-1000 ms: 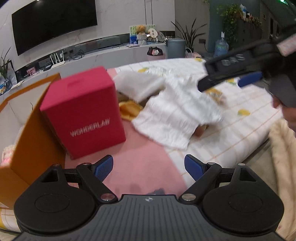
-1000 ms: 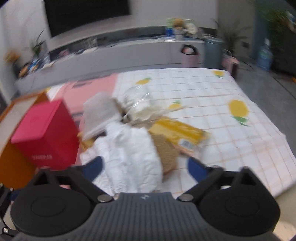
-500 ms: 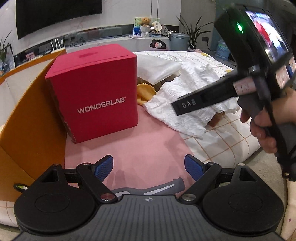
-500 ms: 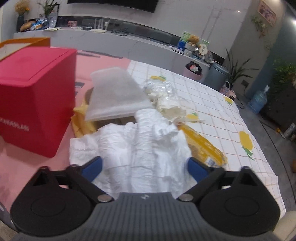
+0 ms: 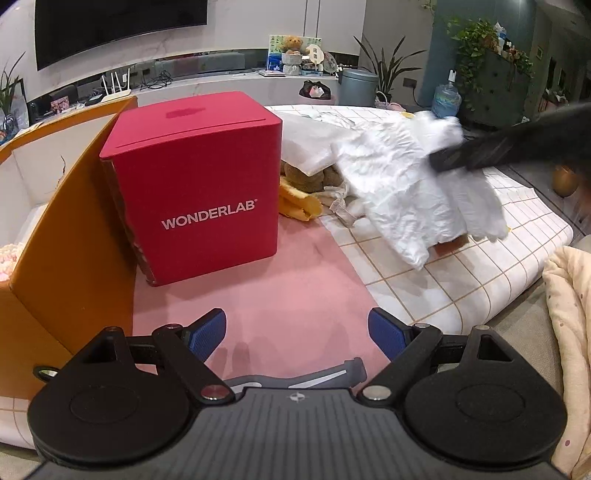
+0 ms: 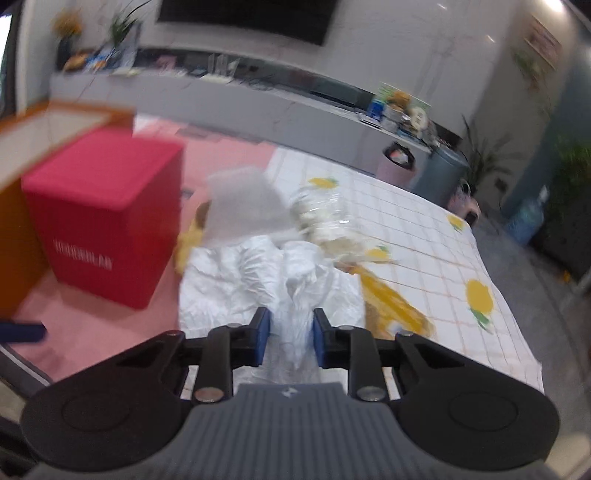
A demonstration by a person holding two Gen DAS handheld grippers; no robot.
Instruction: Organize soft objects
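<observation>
Crumpled white plastic bag [image 6: 273, 280] — draped over the pile of soft items, one fold lifted.

I count one red box [image 5: 195, 184], one orange box [image 5: 70, 236] and one crumpled white cloth [image 5: 410, 188]. I also see one grey foam sheet [image 6: 245, 203] and two grippers: left gripper [image 5: 297, 334], right gripper [image 6: 290, 334].

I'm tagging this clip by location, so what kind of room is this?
Probably a home living room: a large wall-mounted TV, a long media console with a router, and potted houseplants.
</observation>
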